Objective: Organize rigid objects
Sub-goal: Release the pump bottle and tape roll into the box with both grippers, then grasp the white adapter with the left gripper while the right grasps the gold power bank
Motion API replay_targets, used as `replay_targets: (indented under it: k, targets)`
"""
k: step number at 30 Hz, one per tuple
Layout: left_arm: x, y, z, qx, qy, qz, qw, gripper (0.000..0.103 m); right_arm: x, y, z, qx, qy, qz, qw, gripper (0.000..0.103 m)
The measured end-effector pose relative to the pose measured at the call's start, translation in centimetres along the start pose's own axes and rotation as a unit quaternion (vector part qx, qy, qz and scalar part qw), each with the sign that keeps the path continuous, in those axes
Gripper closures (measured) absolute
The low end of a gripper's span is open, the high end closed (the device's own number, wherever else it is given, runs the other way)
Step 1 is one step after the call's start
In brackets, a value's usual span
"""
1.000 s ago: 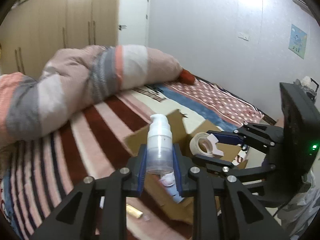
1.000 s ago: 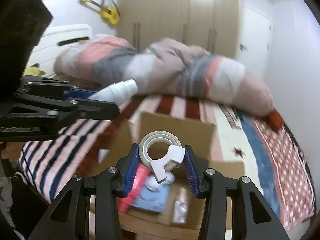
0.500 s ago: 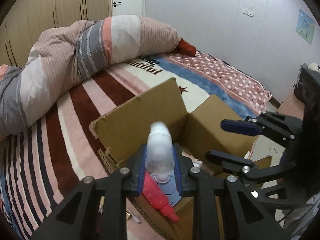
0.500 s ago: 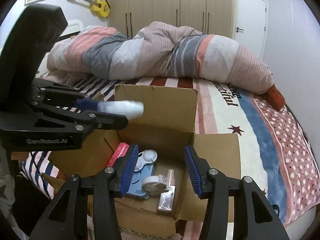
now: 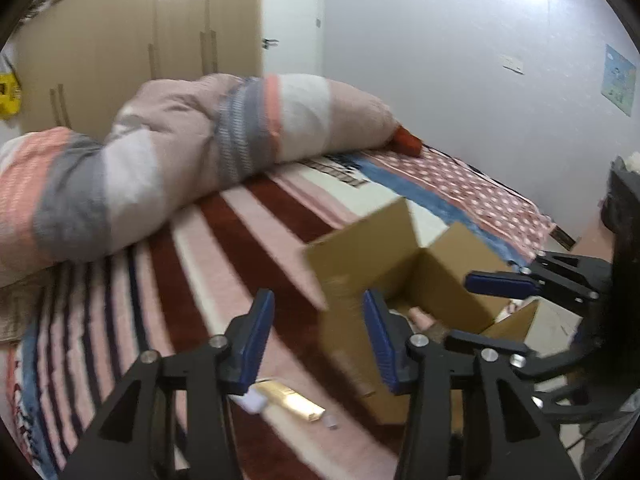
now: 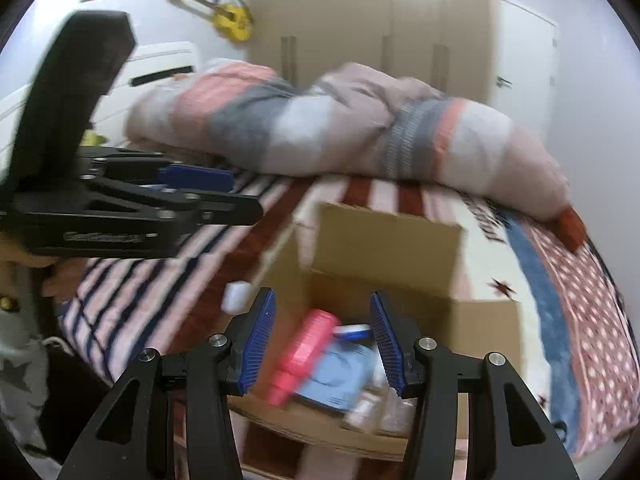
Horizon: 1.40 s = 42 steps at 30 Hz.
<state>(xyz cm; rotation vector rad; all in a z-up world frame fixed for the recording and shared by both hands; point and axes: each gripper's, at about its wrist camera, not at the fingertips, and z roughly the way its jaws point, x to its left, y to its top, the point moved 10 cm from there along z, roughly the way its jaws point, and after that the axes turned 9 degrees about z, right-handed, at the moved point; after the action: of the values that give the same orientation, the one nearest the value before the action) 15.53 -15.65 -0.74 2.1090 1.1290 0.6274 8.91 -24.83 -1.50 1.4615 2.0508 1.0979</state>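
From the left wrist we see our left gripper (image 5: pixel 318 338) spread wide with nothing between its blue pads, above the striped blanket (image 5: pixel 240 264); the open cardboard box (image 5: pixel 404 276) sits just right of it, and a gold tube (image 5: pixel 290 400) lies on the blanket below. From the right wrist, our right gripper (image 6: pixel 322 342) is likewise released and empty, hovering over the box (image 6: pixel 384 248), where a pink bottle (image 6: pixel 306 354) lies on a blue item (image 6: pixel 338 380).
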Motion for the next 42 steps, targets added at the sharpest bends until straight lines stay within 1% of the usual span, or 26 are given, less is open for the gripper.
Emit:
replay_targets:
  k: [4,6,8,9,12,13,14,16,20,21,23,24,25,26,28,29,31,33,35,37,39,41,42]
  targets:
    - [4.8,-2.6,-2.1,-0.004,0.039,-0.014,0.9991,0.059,6.4,0.8,0.1,-0.009,0.036,-0.04,0.999,0.058]
    - [6.9,-4.3,-2.8,-0.003,0.053,-0.024,0.9983,0.057,9.1,0.7,0.7,-0.001,0.056,-0.056,0.997,0.058]
    - [9.1,-6.5,-3.0,0.002,0.07,-0.031,0.9971,0.052,11.9,0.1,1.7,0.013,0.076,-0.067,0.995,0.058]
    - [9.8,-7.4,-2.9,0.005,0.075,-0.034,0.9966,0.052,13.0,-0.4,2.3,0.021,0.084,-0.073,0.994,0.058]
    - [11.8,-10.7,-2.0,0.019,0.077,-0.047,0.9957,0.051,15.6,-2.4,4.8,0.05,0.089,-0.085,0.991,0.058]
    - [12.2,-11.8,-1.4,0.022,0.07,-0.053,0.9959,0.048,15.9,-3.0,5.5,0.057,0.087,-0.084,0.991,0.058]
    - [12.3,-12.6,-1.0,0.024,0.064,-0.055,0.9961,0.042,16.1,-3.9,6.7,0.069,0.082,-0.081,0.991,0.058]
    - [12.5,-14.5,0.6,0.03,0.054,-0.055,0.9966,0.034,15.8,-5.8,8.8,0.09,0.066,-0.073,0.991,0.058]
    - [11.3,-16.8,3.6,0.045,0.017,-0.058,0.9971,0.034,13.6,-8.6,12.6,0.116,0.026,-0.058,0.991,0.059]
    - [10.7,-17.3,4.6,0.052,0.004,-0.057,0.997,0.034,12.6,-9.1,13.5,0.119,0.015,-0.048,0.992,0.059]
    - [9.7,-17.8,6.0,0.056,-0.008,-0.048,0.9972,0.034,10.7,-9.6,14.9,0.119,-0.011,-0.034,0.992,0.061]
    - [9.2,-18.0,6.9,0.059,-0.015,-0.043,0.9972,0.034,10.0,-9.8,15.5,0.118,-0.022,-0.033,0.992,0.063]
    - [8.9,-18.1,7.5,0.061,-0.021,-0.04,0.9971,0.033,9.3,-10.0,16.1,0.115,-0.036,-0.036,0.992,0.067]
    - [8.5,-18.1,8.3,0.063,-0.031,-0.038,0.9968,0.029,9.1,-10.1,16.3,0.111,-0.044,-0.043,0.992,0.069]
    - [7.9,-18.0,9.7,0.063,-0.049,-0.032,0.9963,0.022,9.1,-10.2,17.0,0.106,-0.052,-0.056,0.991,0.069]
    - [7.6,-17.9,10.4,0.065,-0.054,-0.029,0.996,0.022,9.1,-10.3,17.3,0.105,-0.055,-0.058,0.991,0.069]
    - [7.0,-17.8,12.1,0.073,-0.063,-0.025,0.9951,0.022,8.6,-10.3,18.0,0.098,-0.083,-0.068,0.989,0.069]
    - [6.8,-17.7,13.4,0.076,-0.075,-0.034,0.9937,0.022,8.2,-10.4,18.5,0.096,-0.104,-0.08,0.987,0.069]
    - [6.8,-17.6,14.3,0.076,-0.083,-0.039,0.9928,0.022,7.9,-10.6,18.8,0.095,-0.118,-0.093,0.984,0.069]
    - [6.5,-17.4,15.1,0.076,-0.081,-0.03,0.9933,0.022,7.7,-10.8,18.9,0.094,-0.122,-0.095,0.983,0.069]
    - [6.2,-17.1,15.4,0.076,-0.075,-0.016,0.9941,0.026,7.5,-10.8,19.0,0.096,-0.119,-0.088,0.984,0.069]
    - [6.2,-17.1,15.4,0.076,-0.078,-0.012,0.994,0.047,7.4,-10.7,19.1,0.096,-0.117,-0.084,0.985,0.068]
    - [6.2,-17.2,15.4,0.079,-0.076,-0.01,0.9939,0.047,7.4,-10.7,19.1,0.095,-0.115,-0.082,0.985,0.068]
